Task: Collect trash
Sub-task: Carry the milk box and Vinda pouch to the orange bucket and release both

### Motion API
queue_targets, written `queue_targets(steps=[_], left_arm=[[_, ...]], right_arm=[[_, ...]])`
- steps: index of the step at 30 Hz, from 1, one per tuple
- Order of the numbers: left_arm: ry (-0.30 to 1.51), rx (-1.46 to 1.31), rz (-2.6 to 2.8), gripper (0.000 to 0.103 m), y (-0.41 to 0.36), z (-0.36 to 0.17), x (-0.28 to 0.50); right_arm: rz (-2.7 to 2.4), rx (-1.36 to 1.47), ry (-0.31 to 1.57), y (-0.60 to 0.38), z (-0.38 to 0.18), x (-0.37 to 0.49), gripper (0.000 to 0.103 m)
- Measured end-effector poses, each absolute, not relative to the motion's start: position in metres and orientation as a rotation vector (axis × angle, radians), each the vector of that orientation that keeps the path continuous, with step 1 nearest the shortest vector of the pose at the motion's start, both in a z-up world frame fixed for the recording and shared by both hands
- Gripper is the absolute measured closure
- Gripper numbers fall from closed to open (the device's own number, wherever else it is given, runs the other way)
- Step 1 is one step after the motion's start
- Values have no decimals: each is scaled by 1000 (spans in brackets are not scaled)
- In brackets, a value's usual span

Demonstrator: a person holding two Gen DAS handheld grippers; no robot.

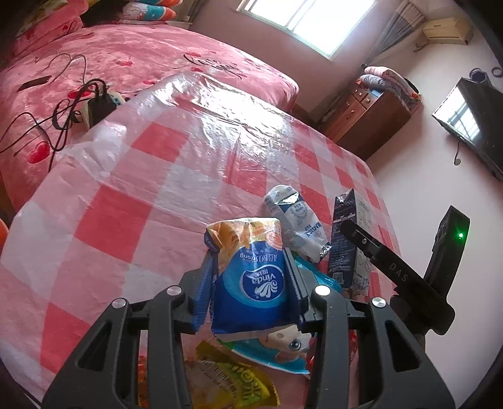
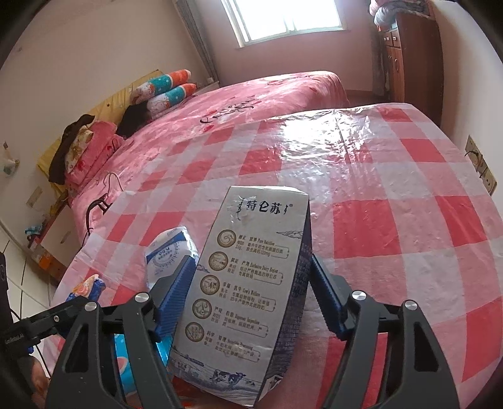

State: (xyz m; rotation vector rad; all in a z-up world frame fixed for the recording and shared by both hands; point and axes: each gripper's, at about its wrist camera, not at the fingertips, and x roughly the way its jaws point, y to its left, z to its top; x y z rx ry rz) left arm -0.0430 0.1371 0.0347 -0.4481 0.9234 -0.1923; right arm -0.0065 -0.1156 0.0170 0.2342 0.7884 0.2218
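Trash pile sits at my near edge of the round table [image 1: 119, 201], on a red-and-white check plastic cover.

Left gripper [image 1: 251, 277]: my view along its fingers shows the jaws pinched onto a blue tissue pack [image 1: 254, 283], one blue pad on each side of it. Pack is upright between the pads, its torn orange top sticking up above the fingertips. Pack appears lifted clear of the wrappers under it, though I cannot be sure.

Under and behind that pack: a light-blue cartoon wrapper [image 1: 283, 349] lying flat, a yellow snack wrapper [image 1: 232, 380] nearer the camera, and a crumpled white-and-blue milk pouch [image 1: 295, 220] just beyond the pack.

Right gripper [image 2: 251, 277]: jaws straddle a tall milk carton [image 2: 248, 283], grey printed face toward my camera. Carton stands tilted a little, base on the table near the wrappers. Left pad looks to be against the carton's side; on the right side I see the pad close to the dark-blue edge but cannot tell whether it presses. No firm grip confirmed from this view.

From the left camera the same carton stands just right of the milk pouch, with the right gripper's finger across its front.

Beyond the table: bed [image 2: 251, 103] with pink cover, wooden cabinet [image 1: 367, 119], window [image 2: 283, 19].
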Motion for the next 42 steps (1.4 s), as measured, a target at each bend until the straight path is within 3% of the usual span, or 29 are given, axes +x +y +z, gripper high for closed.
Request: queue_targets(steps=[23, 42], left_arm=[[856, -498, -172, 60, 186, 45, -79], [810, -560, -83, 60, 249, 39, -113]], right_arm=[[240, 231, 638, -104, 66, -44, 34], [490, 286, 745, -21, 74, -59, 34]])
